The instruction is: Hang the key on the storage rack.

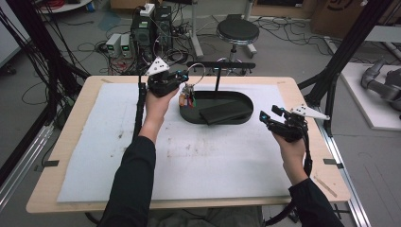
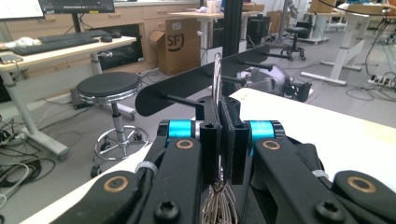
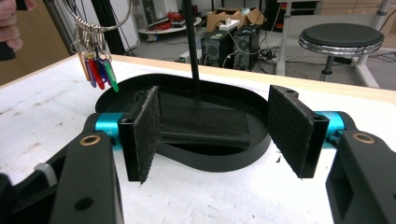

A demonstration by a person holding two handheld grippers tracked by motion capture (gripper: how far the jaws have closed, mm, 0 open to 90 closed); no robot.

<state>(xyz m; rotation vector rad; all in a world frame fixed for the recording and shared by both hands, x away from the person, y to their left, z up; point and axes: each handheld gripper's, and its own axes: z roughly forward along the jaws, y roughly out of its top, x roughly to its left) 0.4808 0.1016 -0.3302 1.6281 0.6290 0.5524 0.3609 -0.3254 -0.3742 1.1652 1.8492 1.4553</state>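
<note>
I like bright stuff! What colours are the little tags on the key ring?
The tags are orange, red, blue and green, clearest in the right gripper view.

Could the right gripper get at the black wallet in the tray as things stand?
Probably yes. The right gripper is open and faces the black wallet, which lies exposed in the black tray. Nothing lies between them; the thin stand post rises behind it, and the keys hang off to one side.
</note>
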